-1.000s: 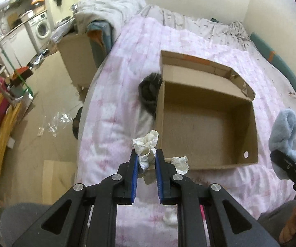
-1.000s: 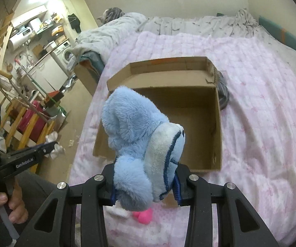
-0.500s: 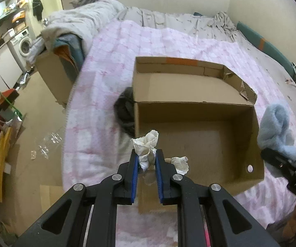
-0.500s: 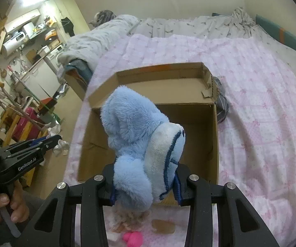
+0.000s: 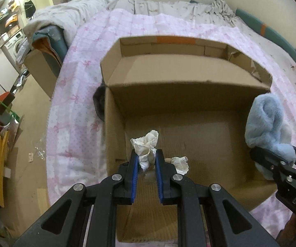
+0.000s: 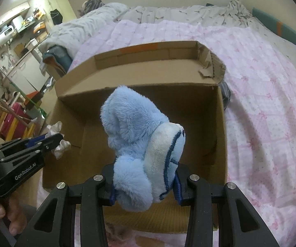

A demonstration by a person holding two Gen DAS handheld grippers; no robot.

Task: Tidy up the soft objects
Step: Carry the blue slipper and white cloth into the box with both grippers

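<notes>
Blue plush toy [image 6: 141,154] btwn right jaws, over box [image 6: 220,135]

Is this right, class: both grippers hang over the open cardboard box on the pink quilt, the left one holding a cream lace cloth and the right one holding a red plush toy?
One detail is wrong. The plush toy in the right gripper is light blue, not red, as the right wrist view shows. The rest holds: the left gripper holds the cream lace cloth over the cardboard box.

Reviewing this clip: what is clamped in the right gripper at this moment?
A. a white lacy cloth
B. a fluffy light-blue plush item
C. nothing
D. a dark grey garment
B: the right gripper has its pads pressed on a fluffy light-blue plush item over the open cardboard box.
</notes>
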